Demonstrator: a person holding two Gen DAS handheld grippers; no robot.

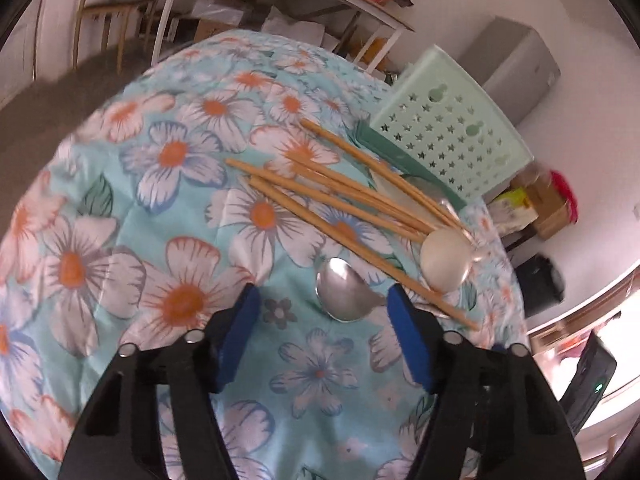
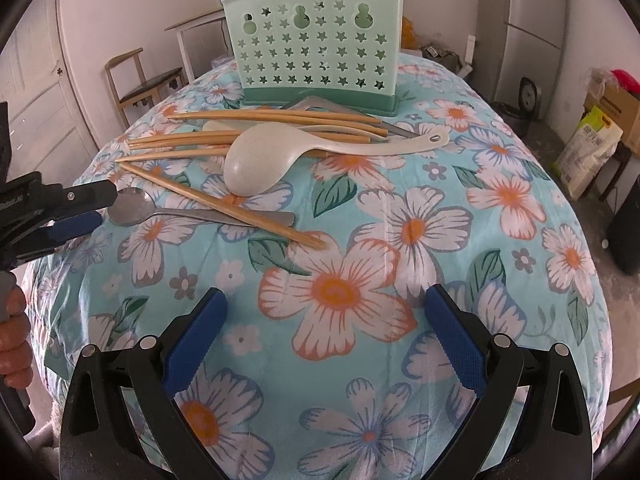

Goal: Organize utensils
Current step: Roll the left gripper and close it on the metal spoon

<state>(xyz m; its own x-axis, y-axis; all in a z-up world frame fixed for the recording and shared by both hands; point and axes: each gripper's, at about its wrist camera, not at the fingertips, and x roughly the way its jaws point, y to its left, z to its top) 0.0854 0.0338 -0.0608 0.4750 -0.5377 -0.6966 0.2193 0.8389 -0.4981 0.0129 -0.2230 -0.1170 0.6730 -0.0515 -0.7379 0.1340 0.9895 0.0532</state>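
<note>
Floral tablecloth (image 2: 400, 216) under scattered utensils (image 2: 256, 136)

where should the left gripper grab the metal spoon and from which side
Grip the metal spoon at its bowl rim, coming from the bowl end where the left gripper already sits. The handle lies flat under a crossing chopstick, so it is pinned and harder to pinch.

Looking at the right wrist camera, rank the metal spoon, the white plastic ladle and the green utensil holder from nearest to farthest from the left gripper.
1. Metal spoon: its bowl lies right at the left gripper fingertips, at the left edge.
2. White plastic ladle: bowl down in the middle of the cloth, lying over the chopsticks.
3. Green utensil holder: upright at the back of the table.
</note>
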